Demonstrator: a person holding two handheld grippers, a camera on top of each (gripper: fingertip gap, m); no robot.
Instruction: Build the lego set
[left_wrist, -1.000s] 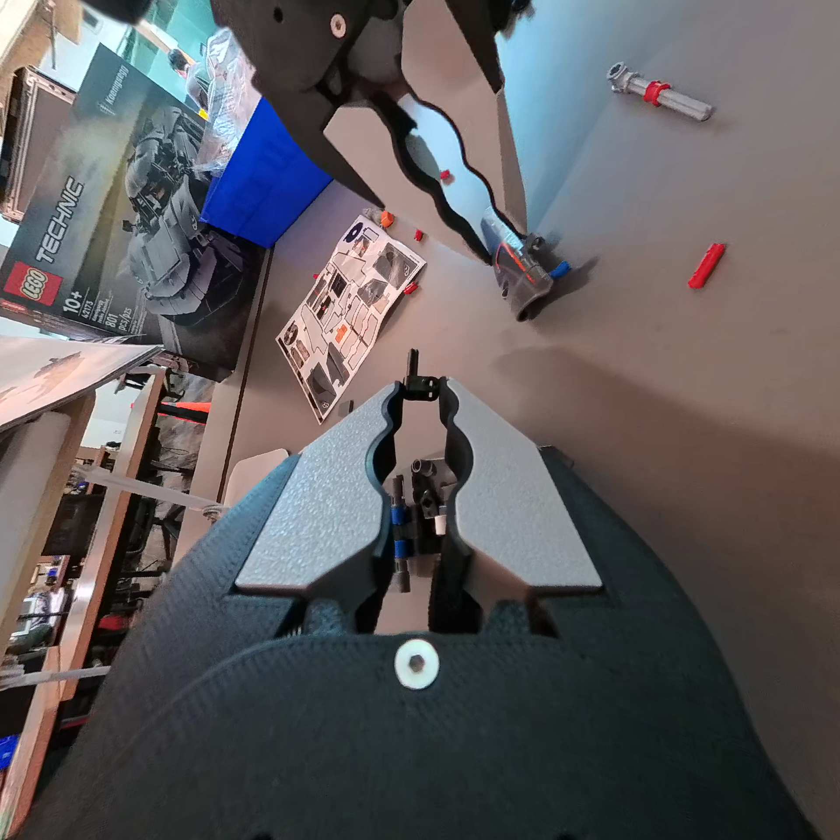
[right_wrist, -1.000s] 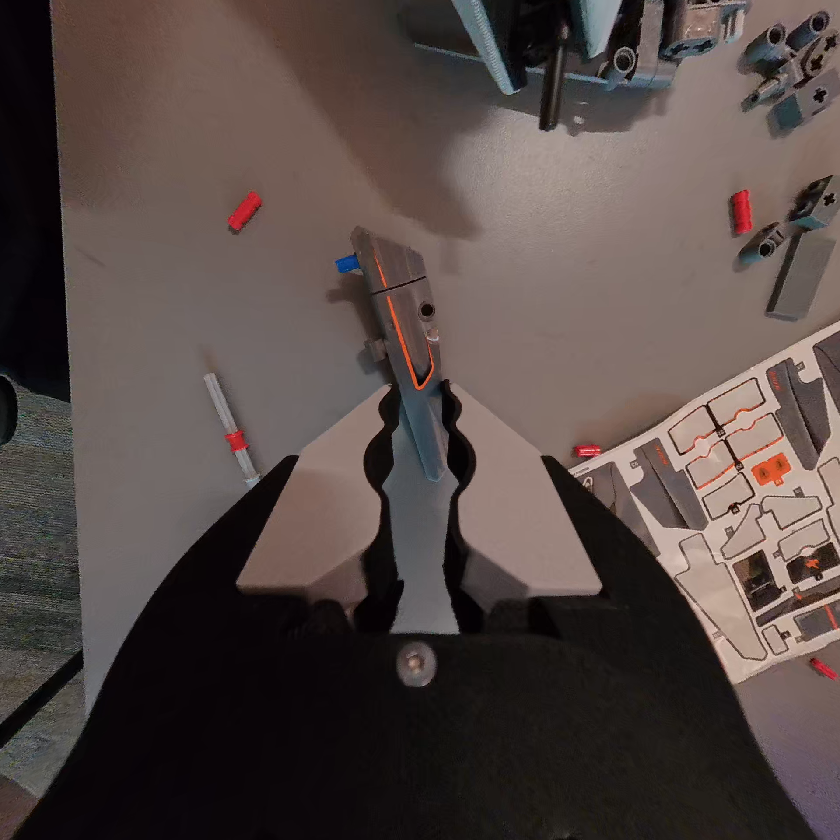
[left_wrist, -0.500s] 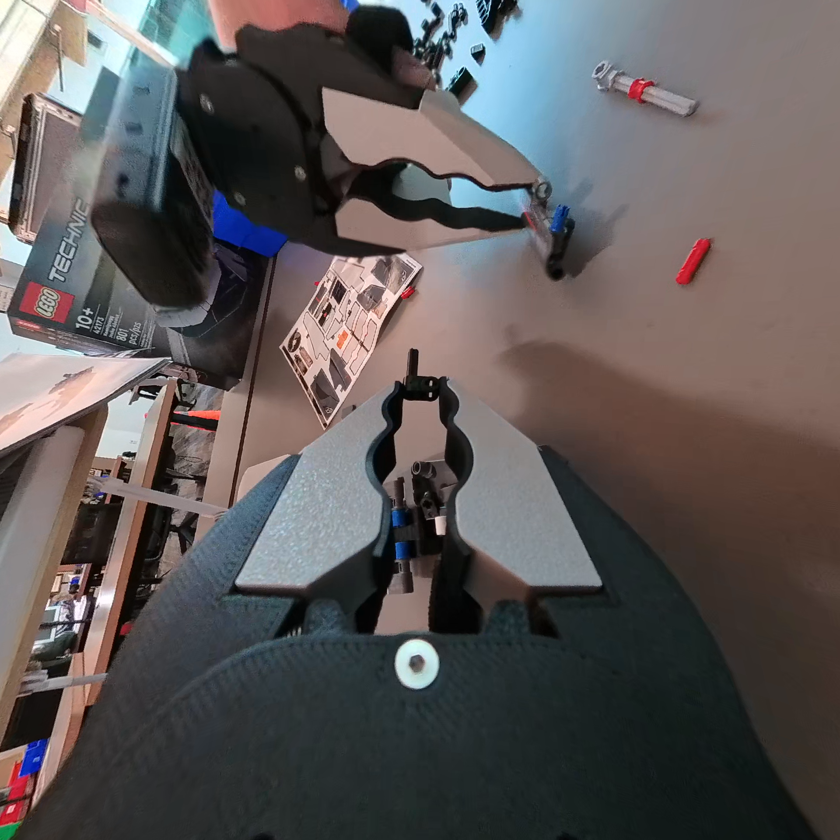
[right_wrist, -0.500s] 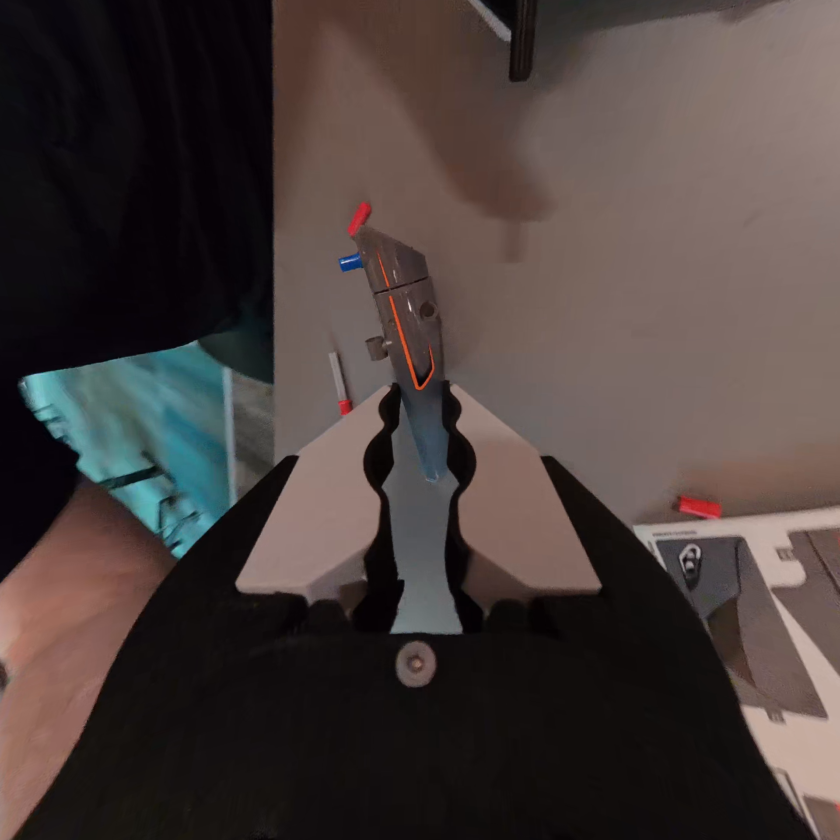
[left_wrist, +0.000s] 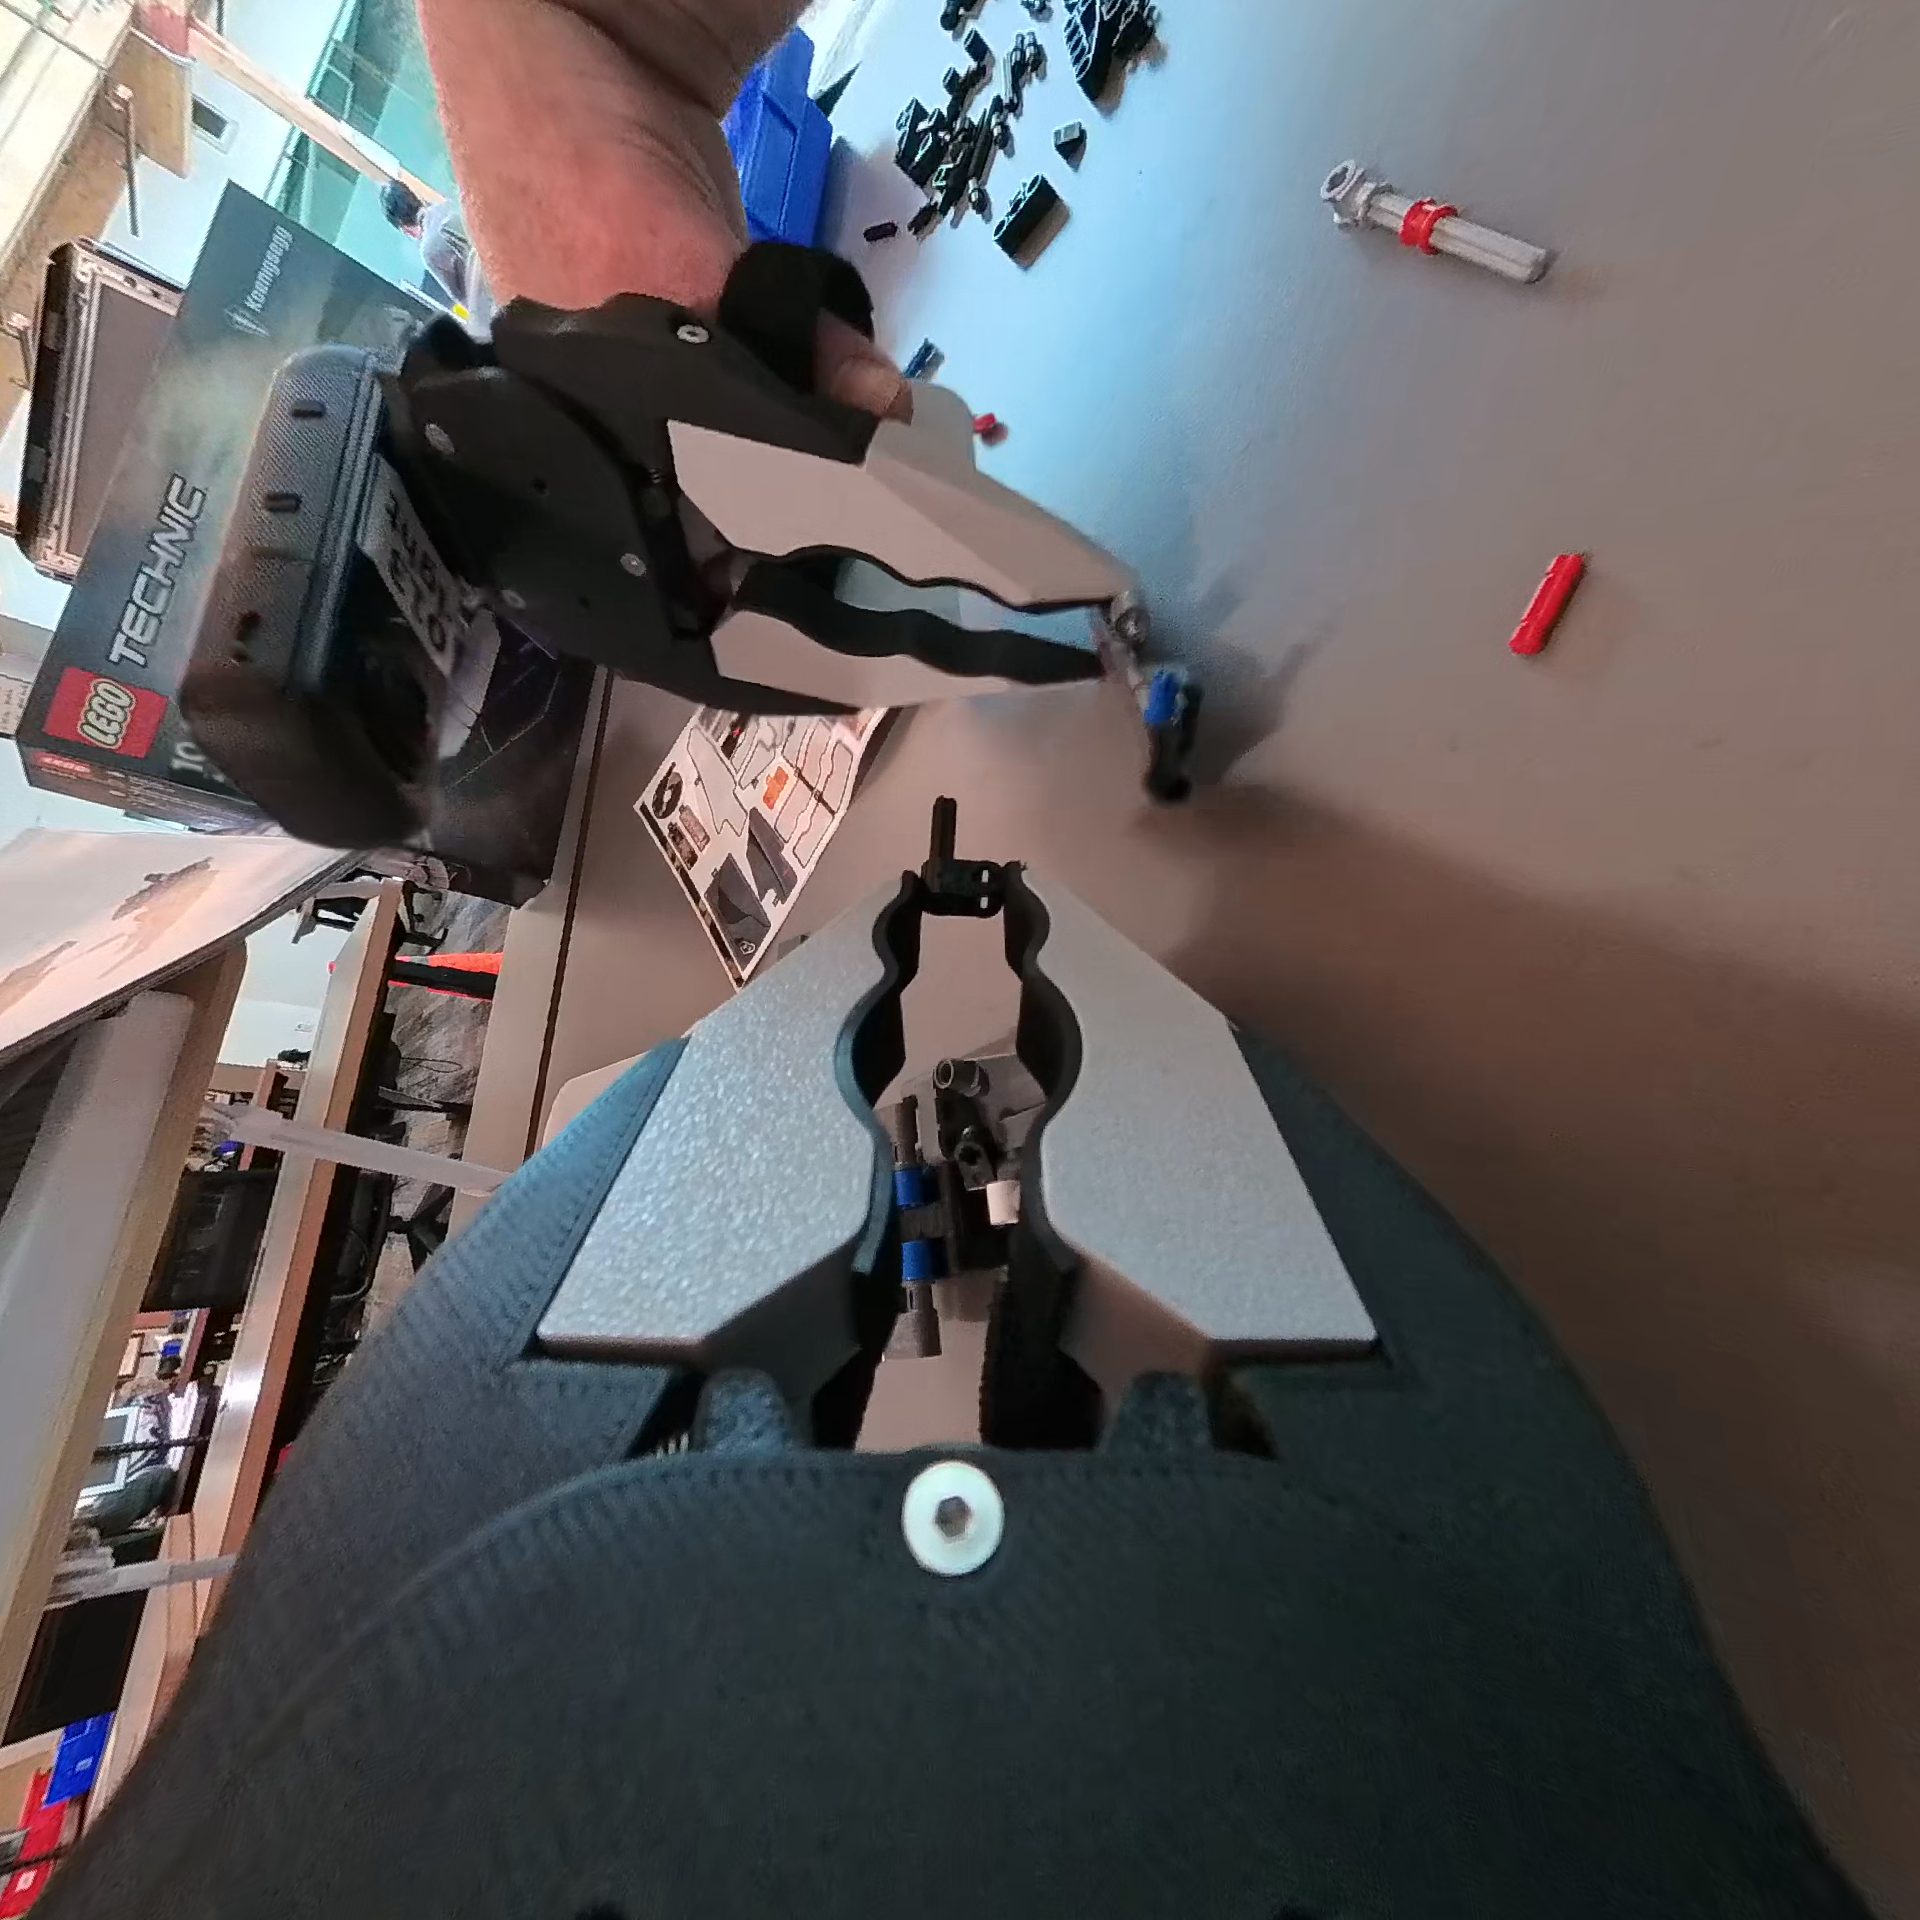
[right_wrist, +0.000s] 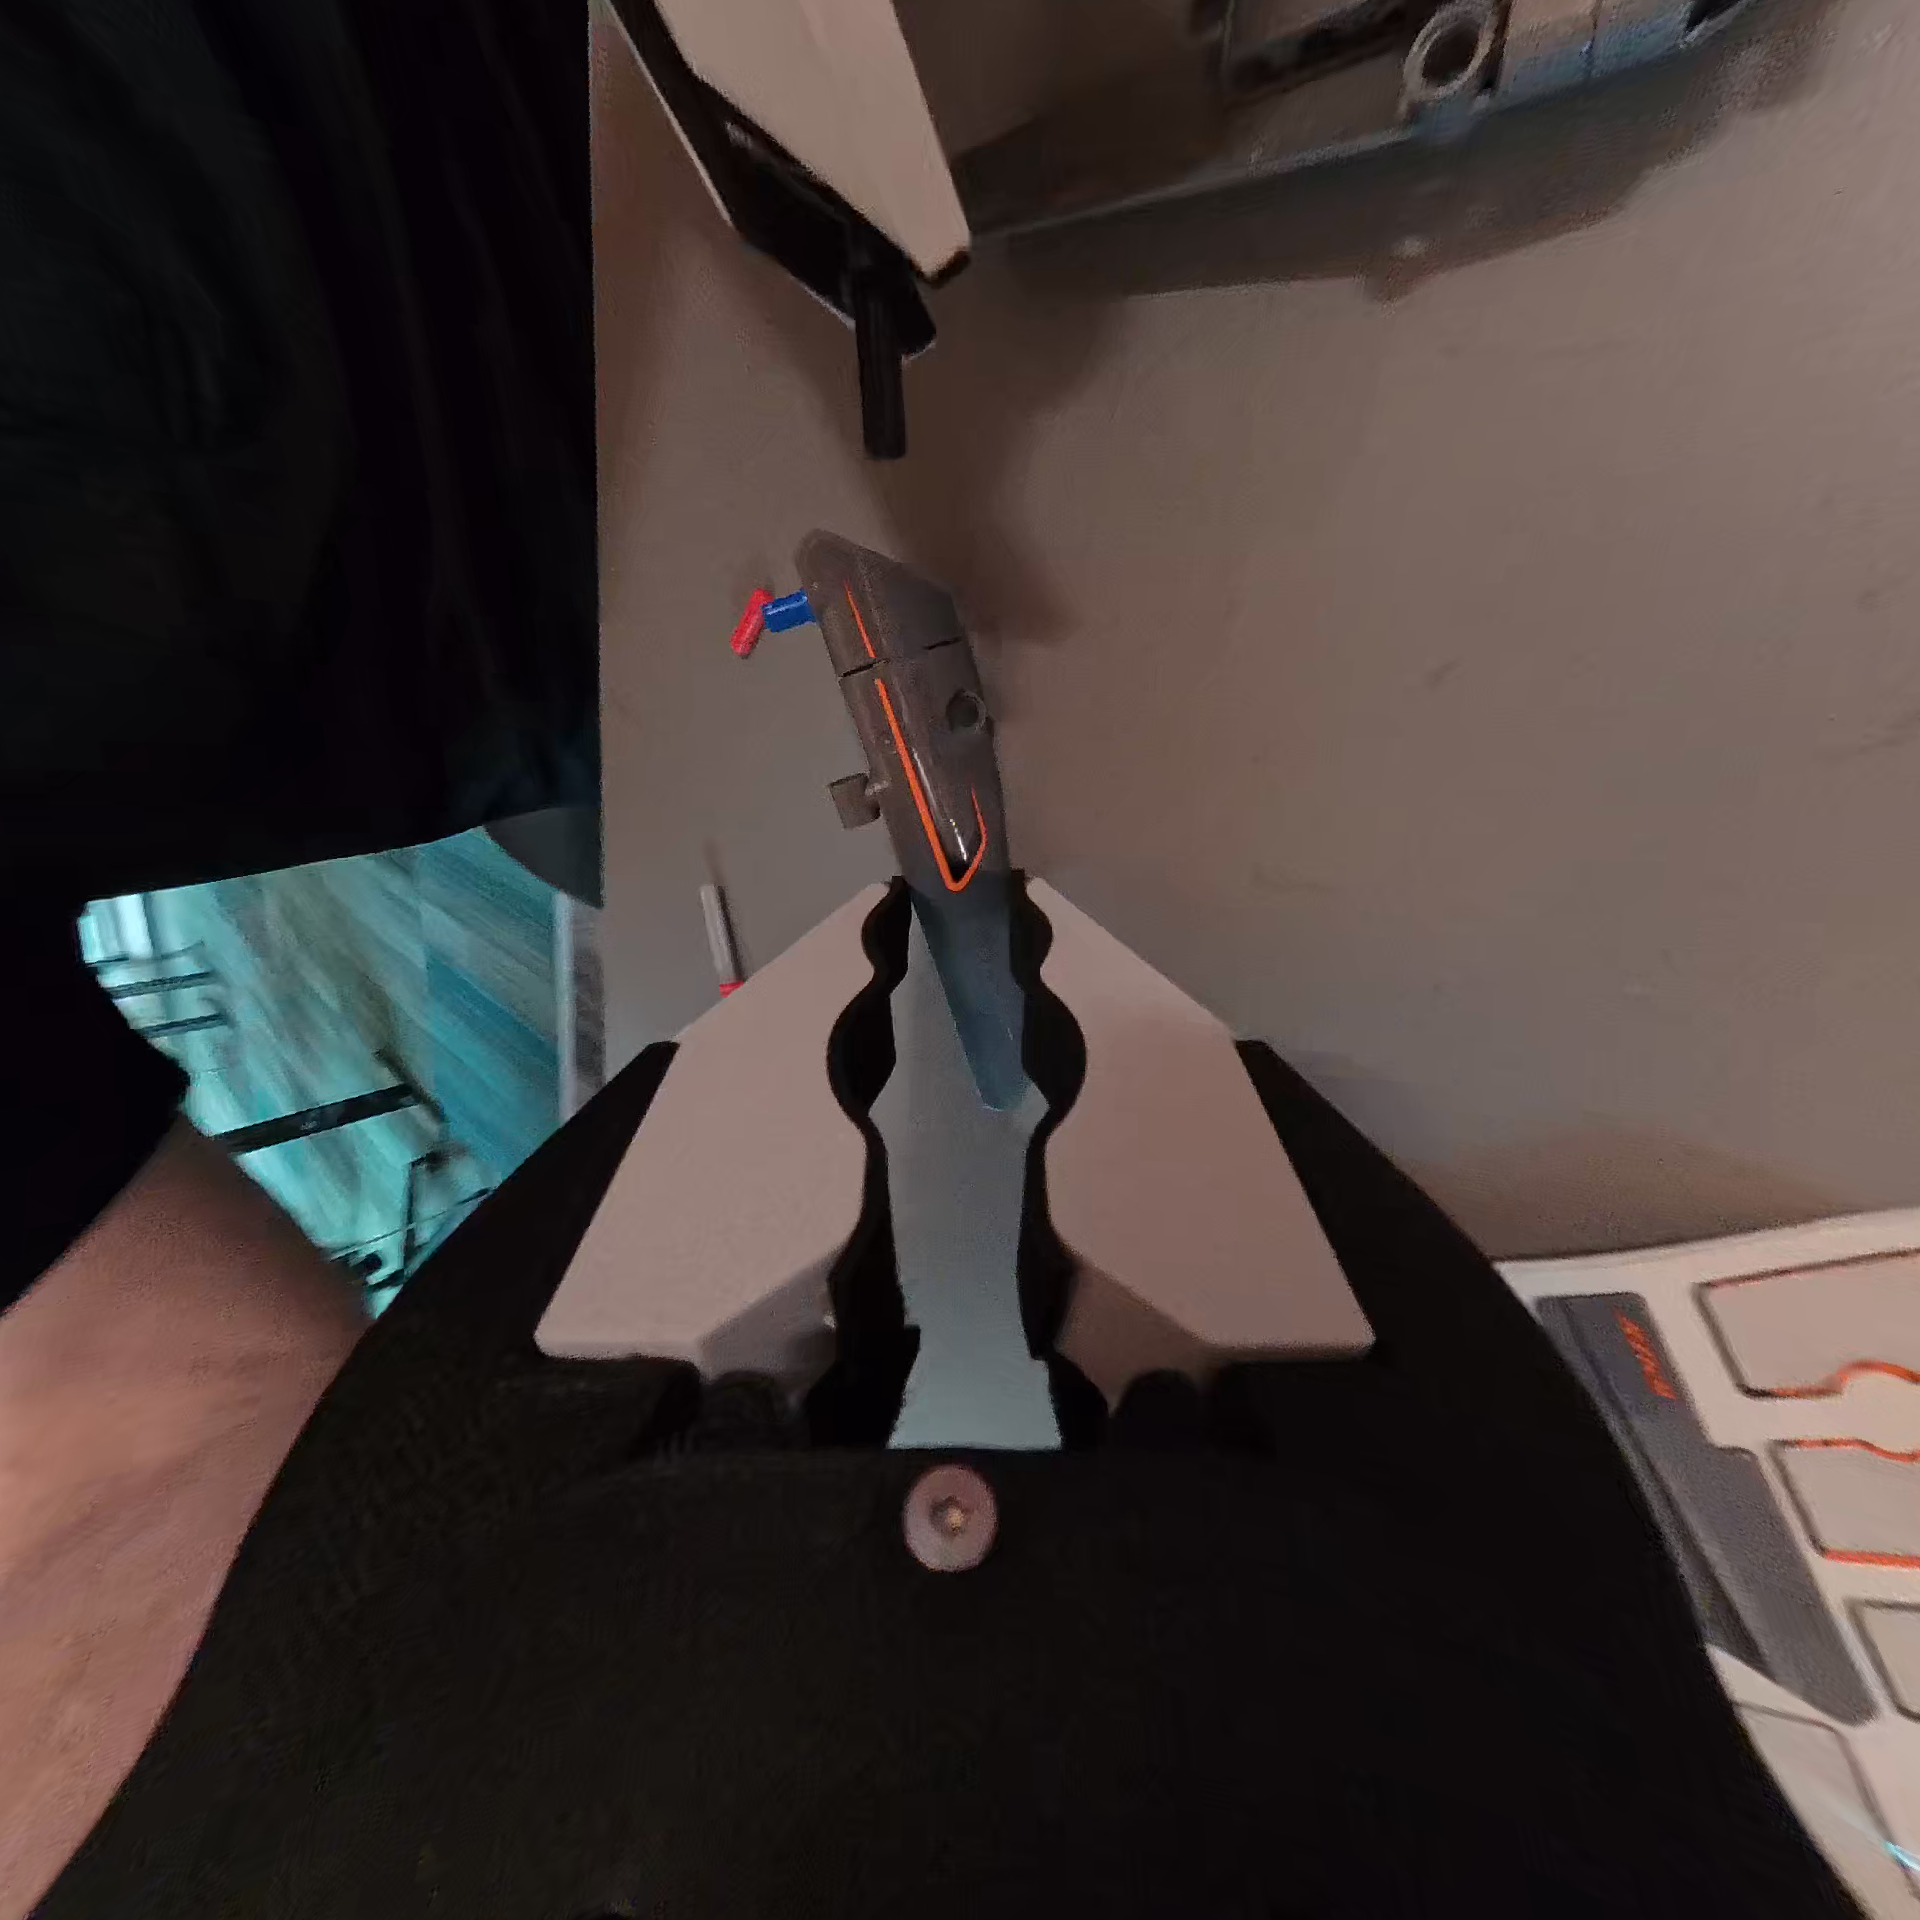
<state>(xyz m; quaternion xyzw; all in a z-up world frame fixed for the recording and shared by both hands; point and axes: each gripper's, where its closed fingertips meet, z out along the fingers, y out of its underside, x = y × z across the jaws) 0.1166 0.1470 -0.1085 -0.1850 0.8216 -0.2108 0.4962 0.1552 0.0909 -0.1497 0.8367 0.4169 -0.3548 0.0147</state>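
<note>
Your right gripper (right_wrist: 961, 883) pinches one grey panel (right_wrist: 914, 727); your left gripper (left_wrist: 961, 899) pinches one black connector (left_wrist: 961, 878); one red pin (left_wrist: 1548, 603) lies at 2 o'clock.

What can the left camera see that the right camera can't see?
Only the left wrist view shows the big set box, the pile of black pieces far off on the table, and the small black assembly shut in the left gripper.

Only the right wrist view shows the orange stripe on the grey panel piece and the person's dark shirt.

Both show the right gripper holding that panel piece, the sticker sheet, the red pin and the light grey axle.
</note>
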